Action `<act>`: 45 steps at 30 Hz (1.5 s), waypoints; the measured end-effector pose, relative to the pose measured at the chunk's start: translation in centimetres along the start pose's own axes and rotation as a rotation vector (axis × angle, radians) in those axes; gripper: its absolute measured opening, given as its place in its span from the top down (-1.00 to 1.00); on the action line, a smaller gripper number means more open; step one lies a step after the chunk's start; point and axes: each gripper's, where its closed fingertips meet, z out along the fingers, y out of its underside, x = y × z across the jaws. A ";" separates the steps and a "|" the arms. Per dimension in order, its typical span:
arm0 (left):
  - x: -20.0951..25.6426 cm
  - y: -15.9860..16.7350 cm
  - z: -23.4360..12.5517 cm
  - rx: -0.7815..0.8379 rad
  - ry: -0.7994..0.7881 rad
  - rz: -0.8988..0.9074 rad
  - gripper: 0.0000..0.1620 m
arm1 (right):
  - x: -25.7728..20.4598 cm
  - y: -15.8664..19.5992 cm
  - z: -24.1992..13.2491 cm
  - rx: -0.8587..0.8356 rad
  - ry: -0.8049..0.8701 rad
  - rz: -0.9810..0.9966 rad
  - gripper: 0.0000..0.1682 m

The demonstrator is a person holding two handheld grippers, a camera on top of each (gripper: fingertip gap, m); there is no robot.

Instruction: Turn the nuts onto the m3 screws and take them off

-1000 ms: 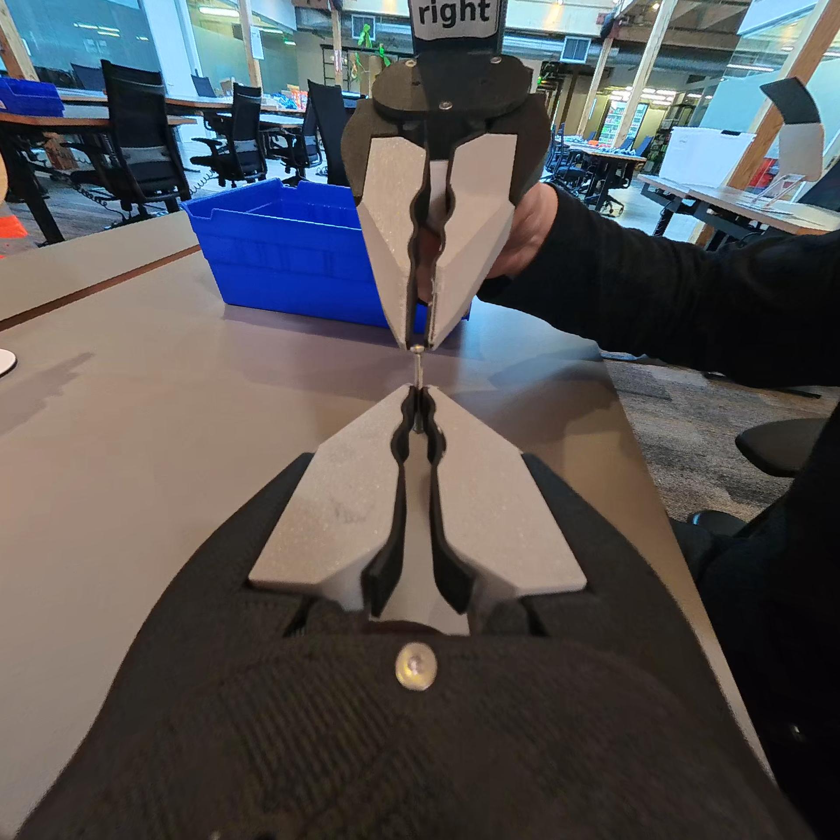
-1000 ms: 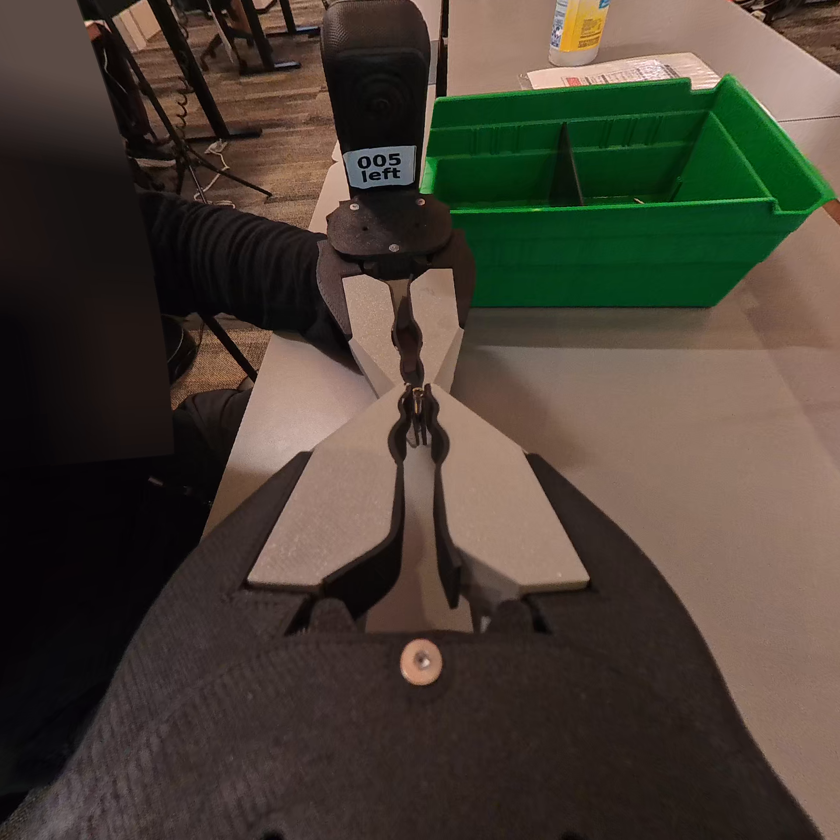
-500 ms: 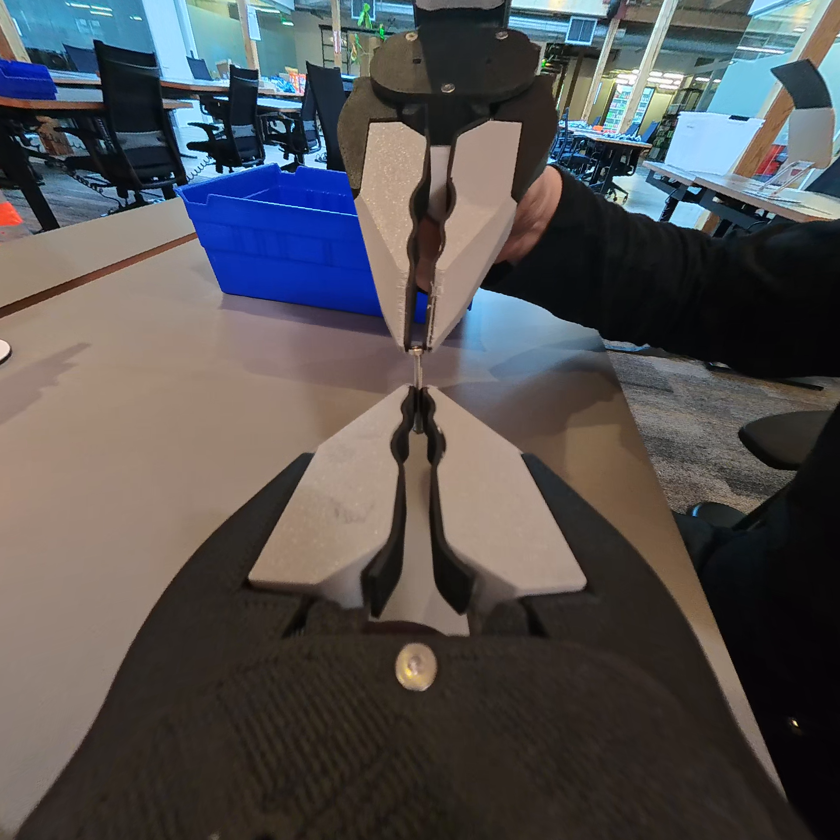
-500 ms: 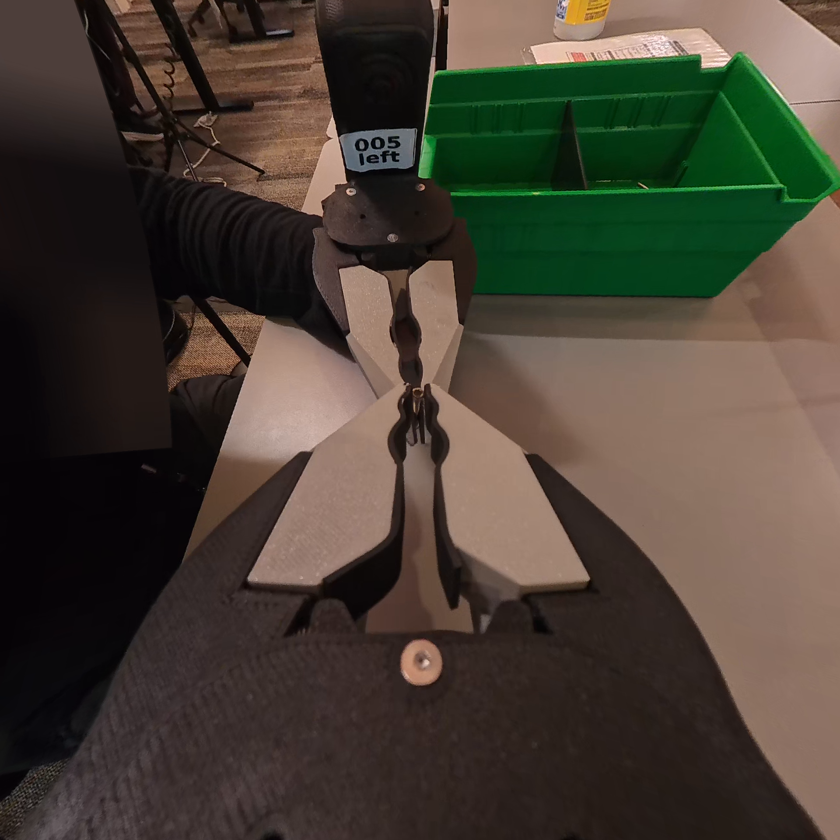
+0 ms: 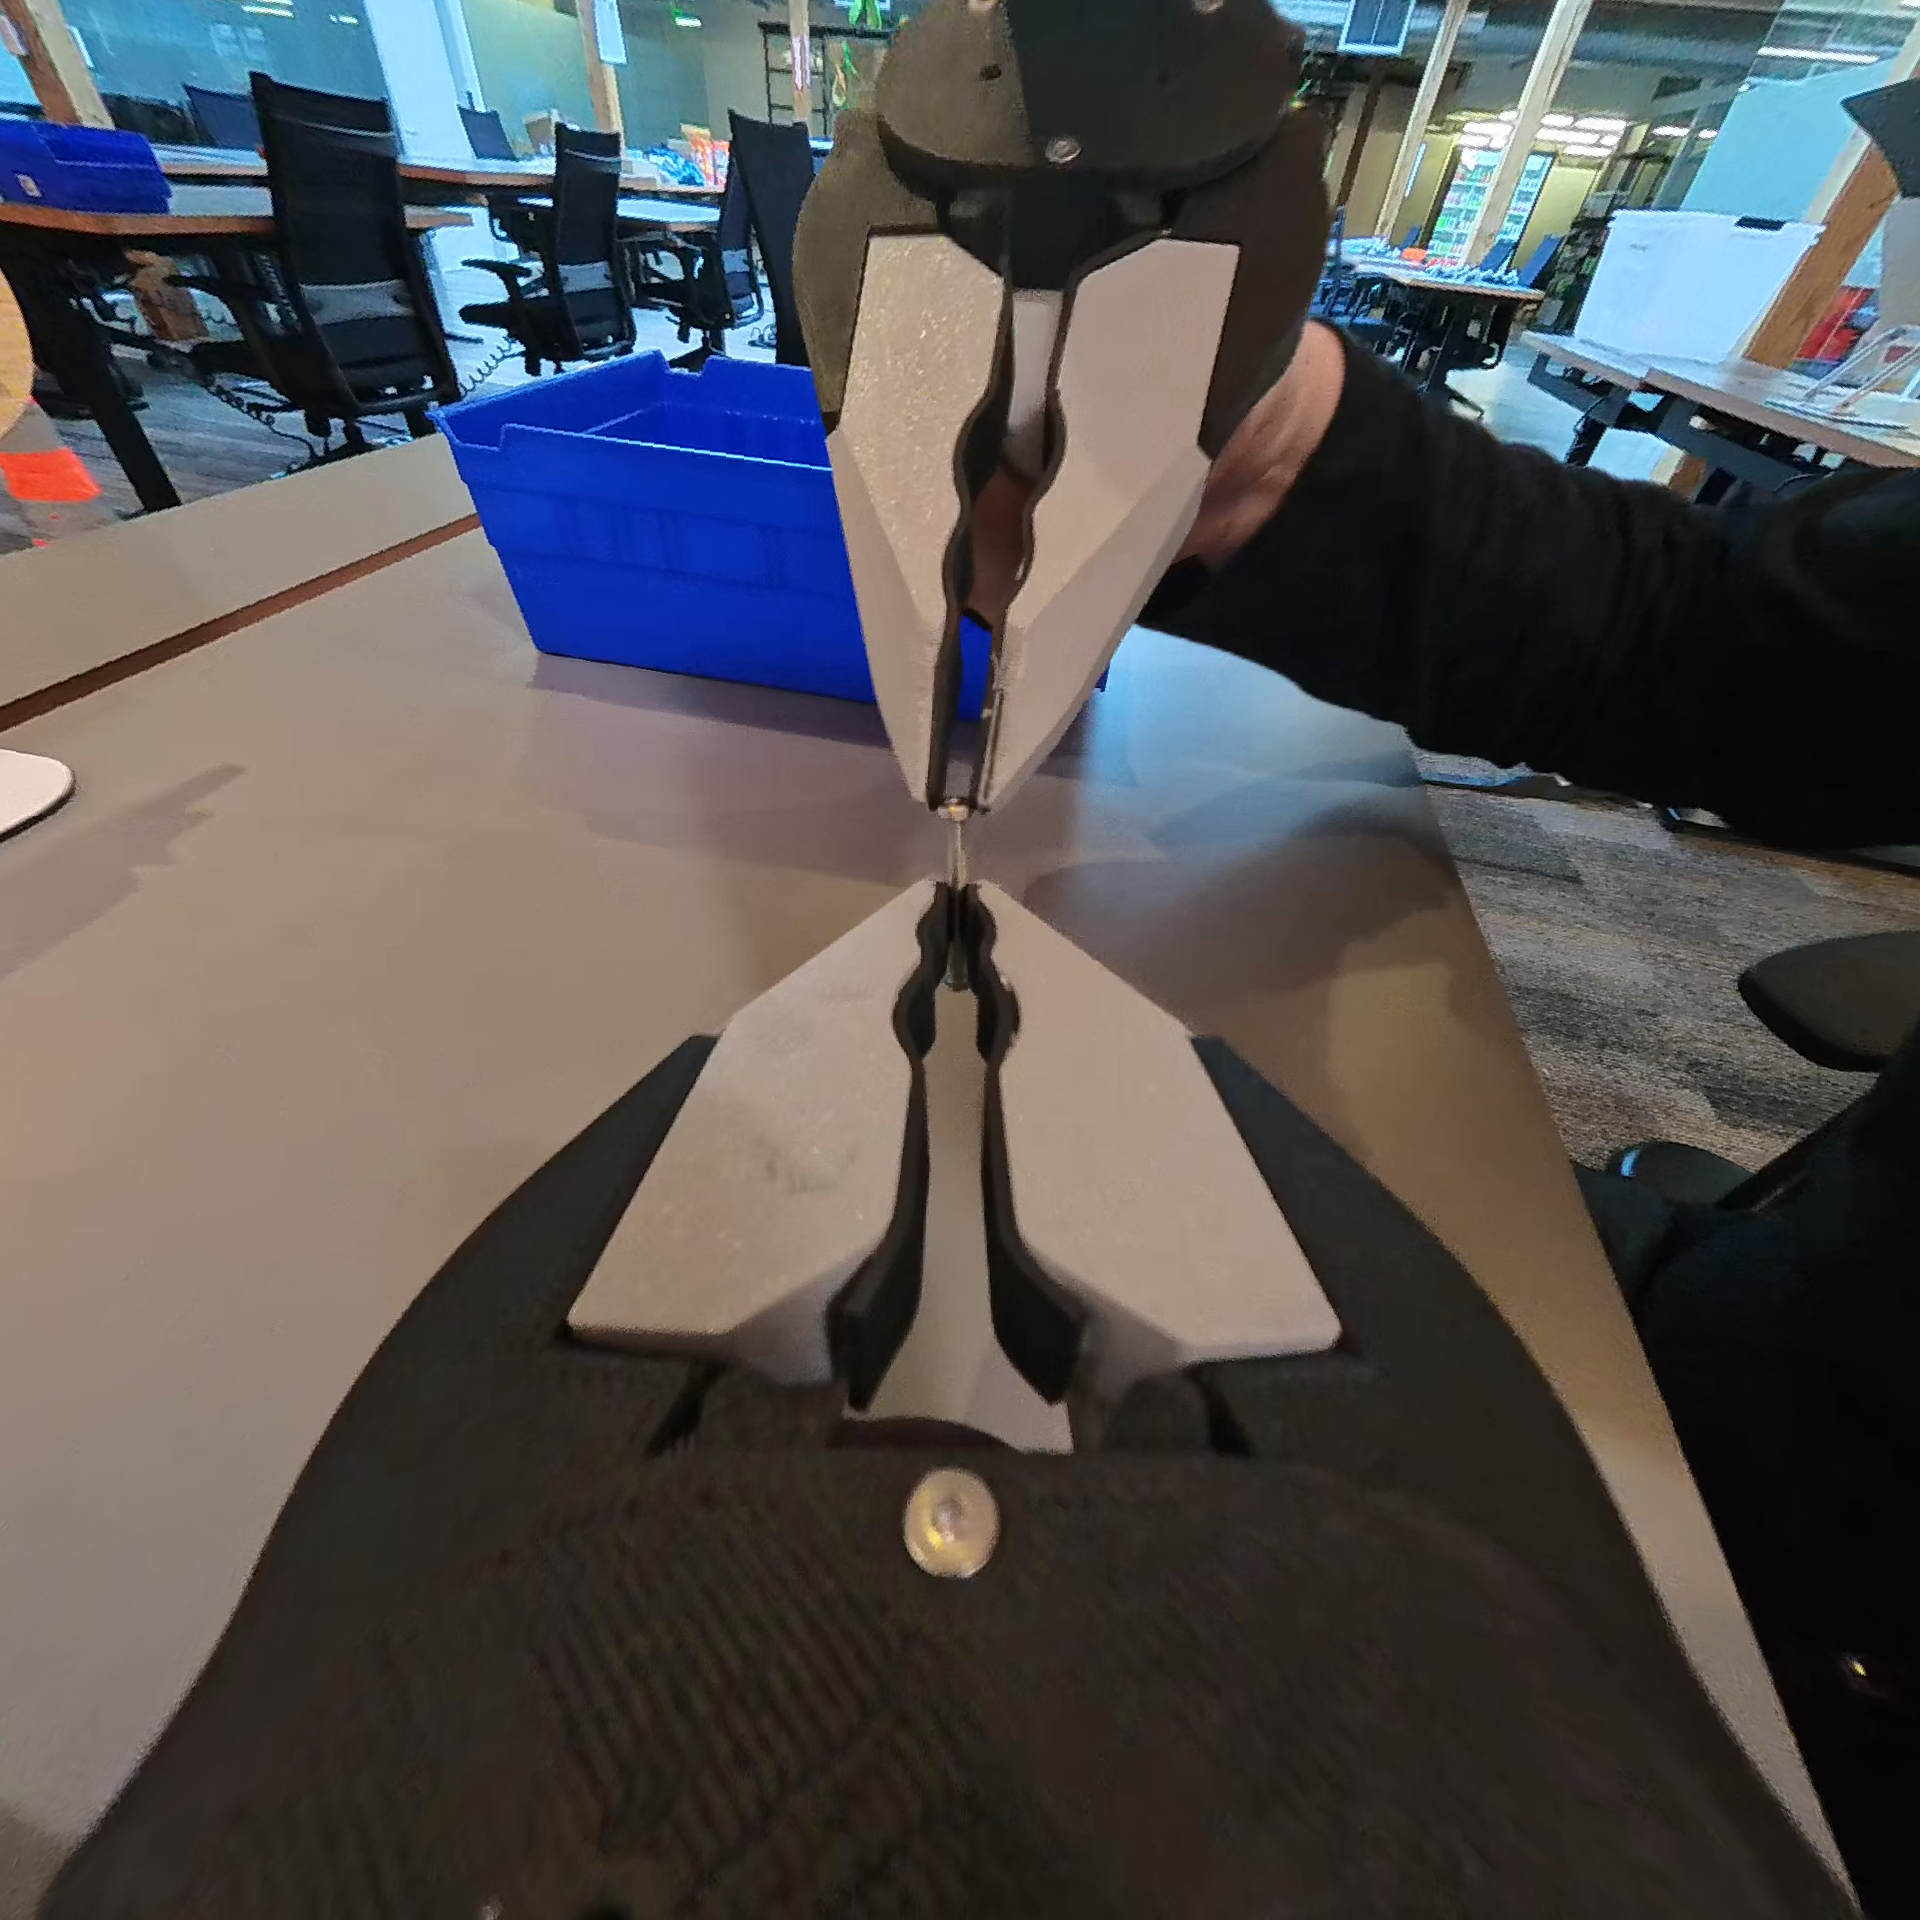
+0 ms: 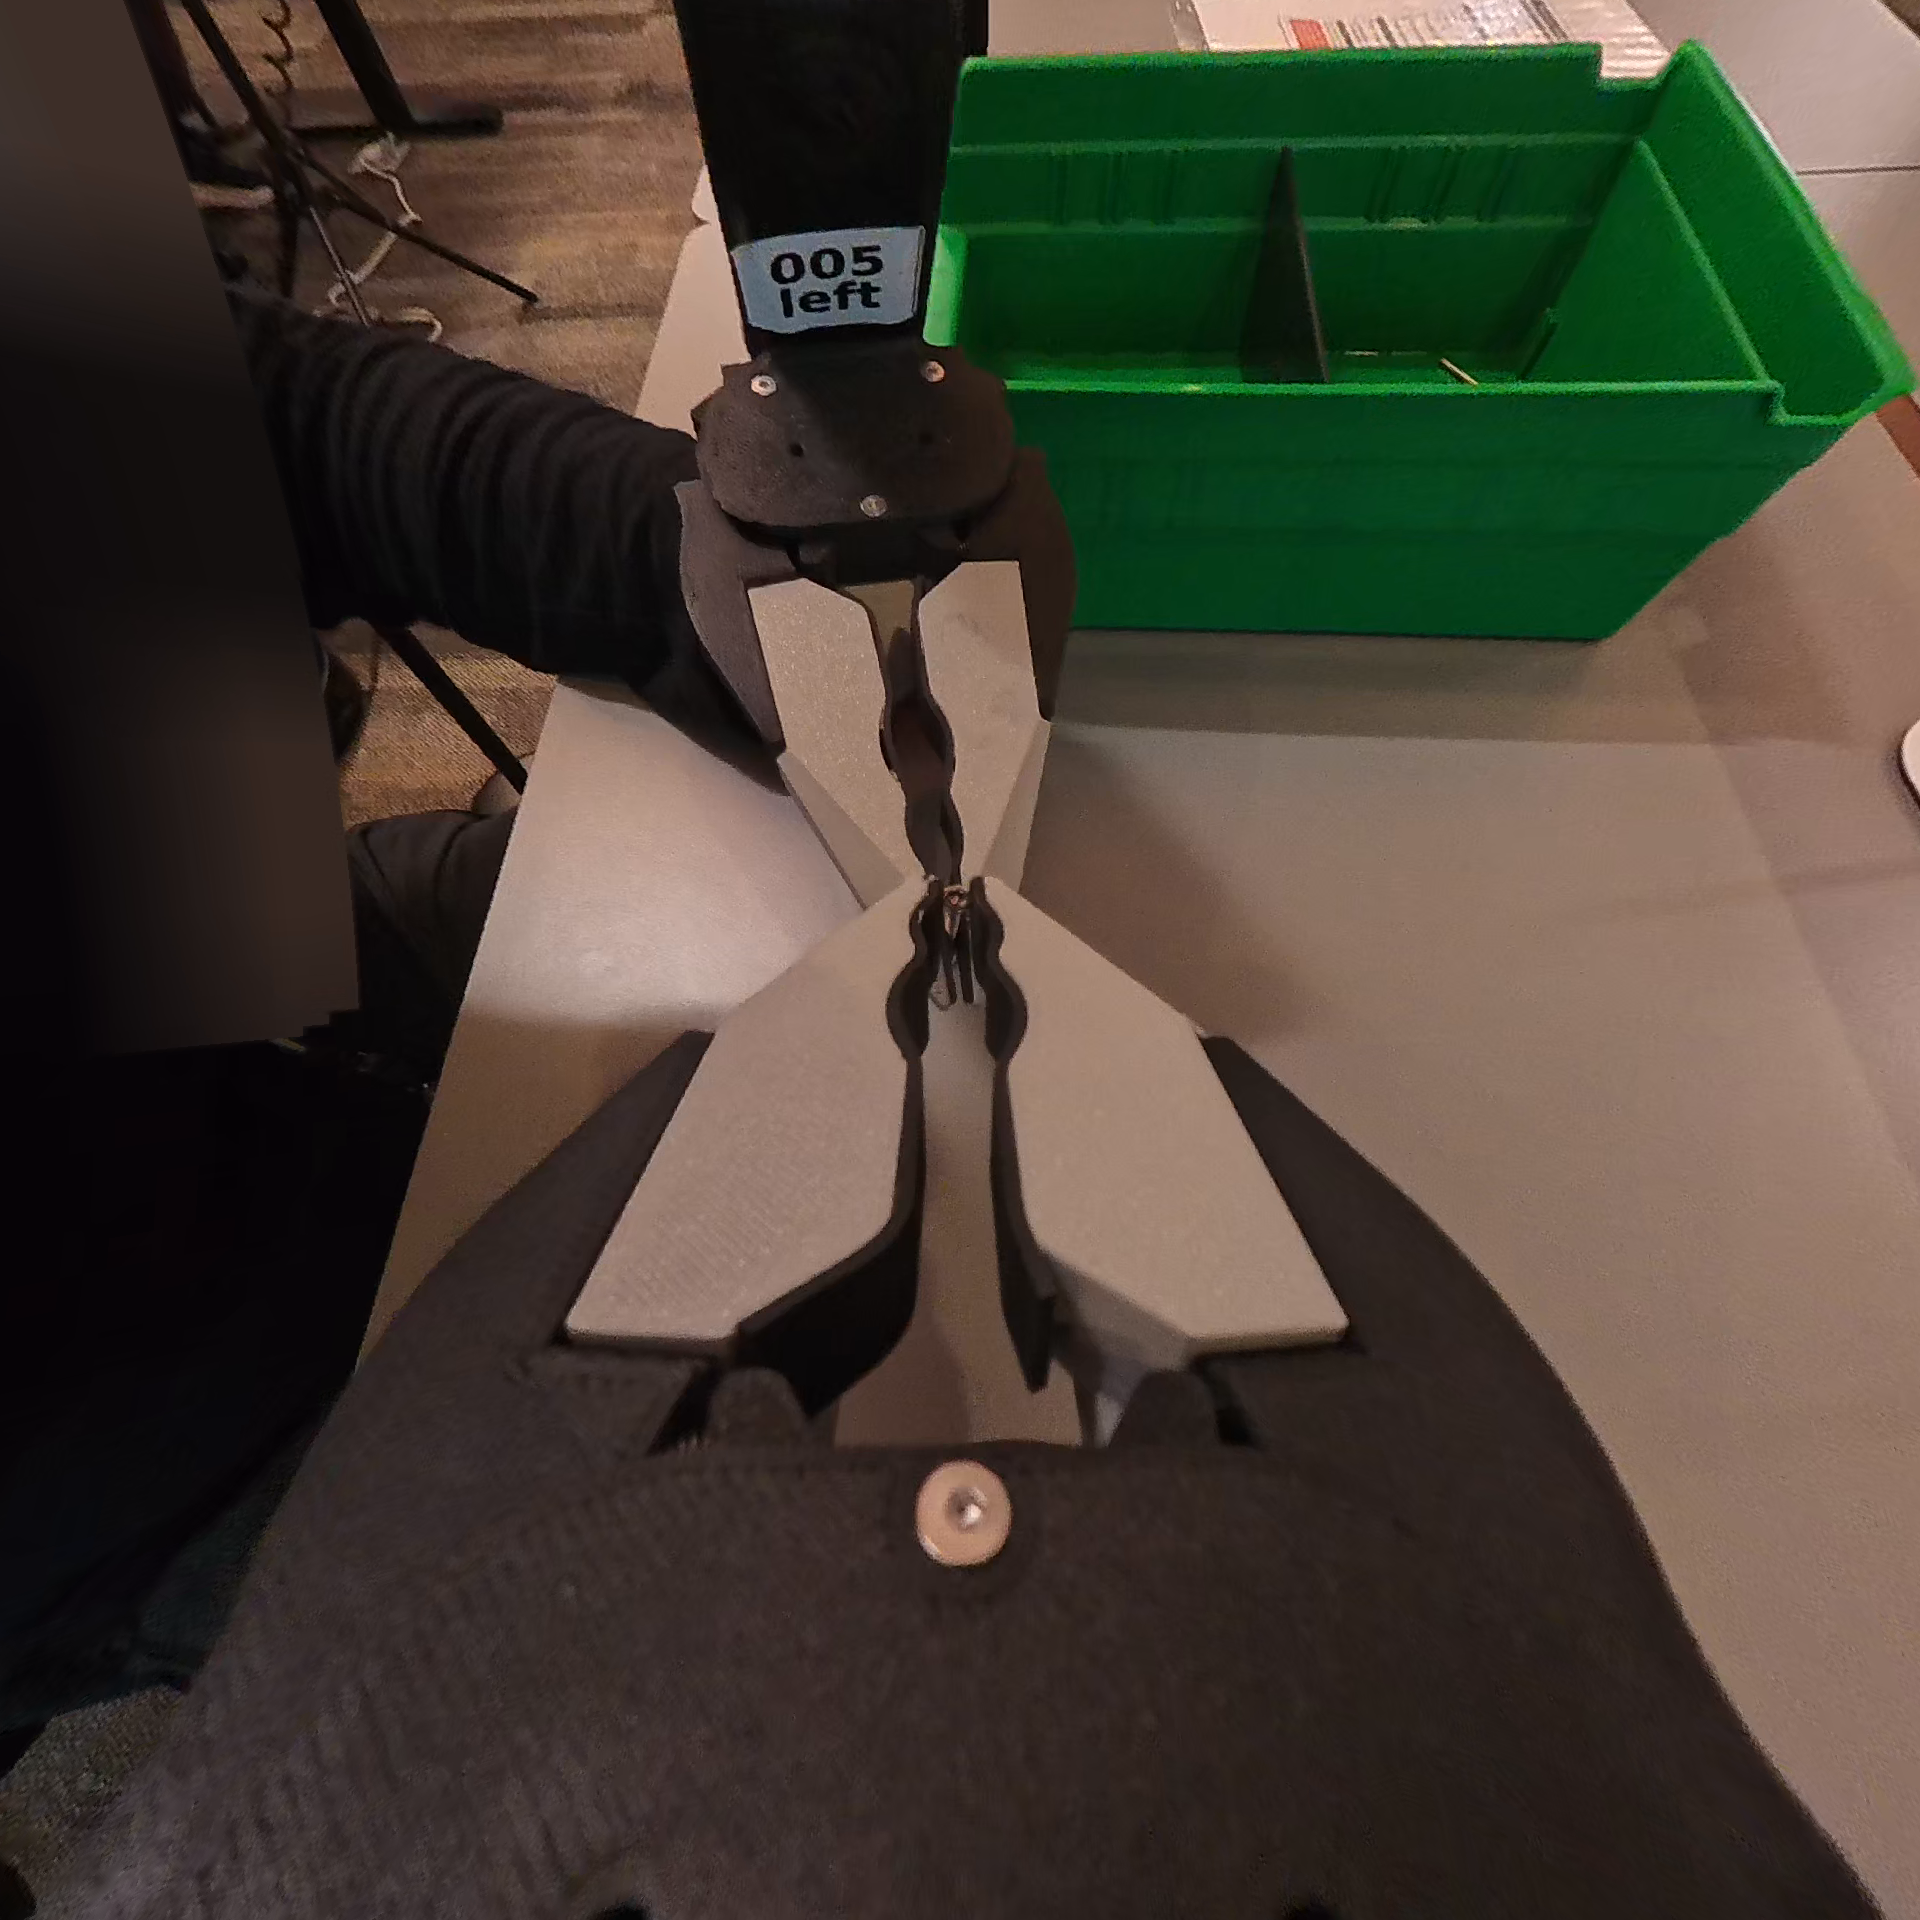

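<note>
The two grippers meet tip to tip above the grey table (image 5: 364,935). My left gripper (image 5: 954,902) is shut on a thin silver M3 screw (image 5: 954,854), whose shaft sticks out from its tips. My right gripper (image 5: 956,798) is shut on a small nut (image 5: 950,805) at the far end of the screw. In the right wrist view the right gripper (image 6: 951,896) has the small metal parts (image 6: 952,930) between its tips, and the left gripper (image 6: 938,868) comes in from above. The nut's thread engagement is too small to tell.
A blue bin (image 5: 665,551) stands behind the grippers in the left wrist view. A green divided bin (image 6: 1403,520) holding a few small parts stands at the back right in the right wrist view. The table edge (image 5: 1496,987) runs close on the right. Black sleeves (image 5: 1558,613) hold both grippers. Both grippers' tips are close together, under 4 cm apart.
Both grippers stay shut, tip to tip on the screw and nut. The right gripper has come closer and higher in the left wrist view, and the green bin has shifted in the right wrist view.
</note>
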 end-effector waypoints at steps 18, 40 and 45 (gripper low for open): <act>-1.3 0.5 0.1 -0.044 -0.110 0.022 1.00 | 1.1 0.4 0.5 -0.122 0.093 0.092 0.98; -3.1 1.2 0.0 -0.102 -0.285 0.029 1.00 | 2.6 0.8 1.2 -0.173 0.231 0.253 0.98; -3.1 1.3 0.0 -0.099 -0.278 0.005 1.00 | 2.7 0.8 1.2 -0.175 0.237 0.258 0.97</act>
